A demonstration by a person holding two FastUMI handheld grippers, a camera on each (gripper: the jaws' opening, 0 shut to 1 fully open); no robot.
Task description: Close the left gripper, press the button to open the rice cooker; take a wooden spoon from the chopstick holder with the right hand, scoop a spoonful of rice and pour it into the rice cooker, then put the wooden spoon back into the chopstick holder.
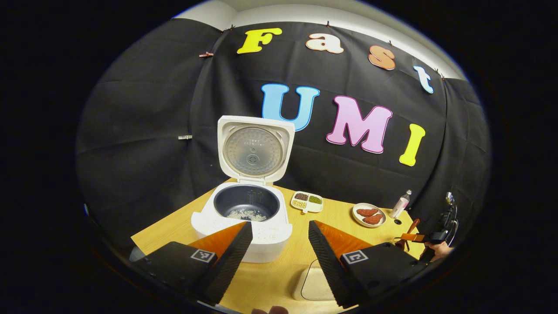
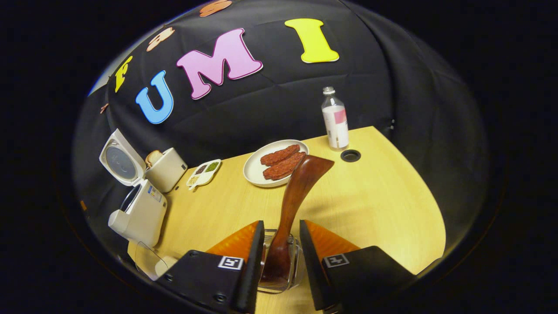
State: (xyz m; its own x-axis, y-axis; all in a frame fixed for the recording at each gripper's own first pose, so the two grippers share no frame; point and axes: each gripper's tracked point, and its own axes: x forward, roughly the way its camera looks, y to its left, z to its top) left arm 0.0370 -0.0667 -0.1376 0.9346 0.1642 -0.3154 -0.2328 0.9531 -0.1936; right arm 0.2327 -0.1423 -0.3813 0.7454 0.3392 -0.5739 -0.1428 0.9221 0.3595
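The white rice cooker (image 1: 261, 237) stands open with its lid (image 1: 255, 150) upright, and a little rice (image 1: 247, 214) lies in the dark inner pot. My left gripper (image 1: 279, 229) hangs open just in front of it with nothing between its fingers. The wooden spoon (image 2: 296, 196) stands bowl-down in the clear glass chopstick holder (image 2: 293, 267), handle leaning away. My right gripper (image 2: 281, 237) is open, its fingers on either side of the holder and the spoon's bowl. In the left gripper view, the right gripper (image 1: 429, 237) is at the table's far right, held by a hand.
A white container (image 1: 316, 283) sits on the wooden table under the left gripper. Behind are a sectioned dish of beans (image 2: 203, 172), a plate of red food (image 2: 255, 168), a bottle (image 2: 335, 120), a cable hole (image 2: 350, 155) and a toaster (image 2: 165, 170) beside the cooker (image 2: 139, 213).
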